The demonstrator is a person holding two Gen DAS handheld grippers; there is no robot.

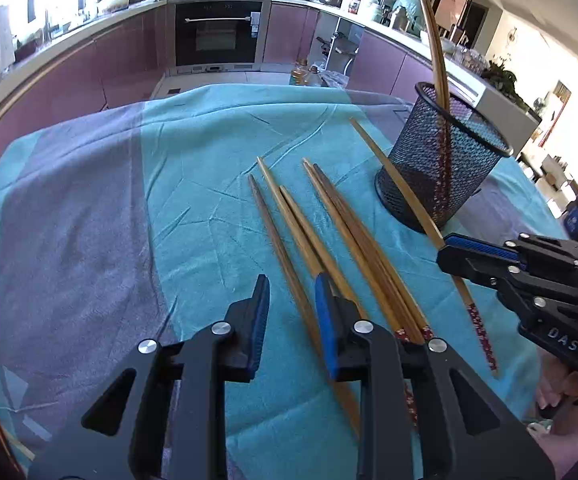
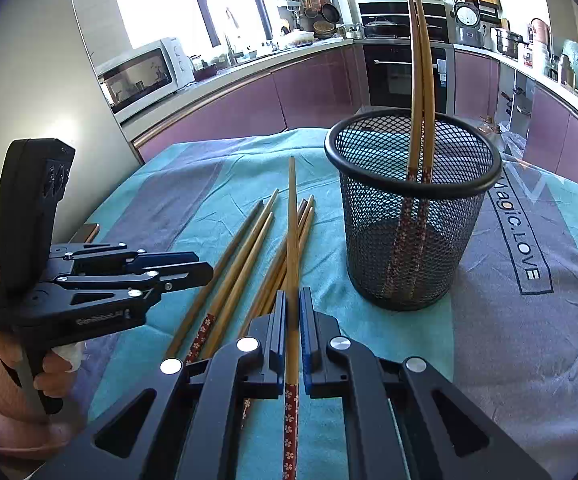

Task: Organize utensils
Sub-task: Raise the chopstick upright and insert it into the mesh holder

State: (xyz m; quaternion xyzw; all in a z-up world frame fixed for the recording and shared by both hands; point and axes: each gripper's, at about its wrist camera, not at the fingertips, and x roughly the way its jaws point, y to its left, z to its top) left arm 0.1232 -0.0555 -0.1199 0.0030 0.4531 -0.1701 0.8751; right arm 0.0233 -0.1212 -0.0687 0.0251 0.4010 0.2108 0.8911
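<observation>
Several wooden chopsticks [image 1: 309, 240] lie side by side on the cloth, also seen in the right wrist view [image 2: 241, 264]. My left gripper [image 1: 292, 280] is open just above them, and one chopstick runs under the gap with the pads off it. From the right wrist view the left gripper [image 2: 203, 266] sits low at the left. My right gripper [image 2: 293, 294] is shut on a single chopstick [image 2: 292, 220] near its red patterned end, its thin tip pointing away. A black mesh cup [image 2: 413, 216] stands upright just right of that tip, holding two chopsticks [image 2: 421, 80].
A teal and purple cloth [image 1: 129, 200] covers the table. A phone [image 2: 87, 232] lies near the table's left edge. A person's hand [image 2: 49, 368] grips the left tool. Kitchen cabinets and an oven [image 1: 219, 32] stand beyond the far edge.
</observation>
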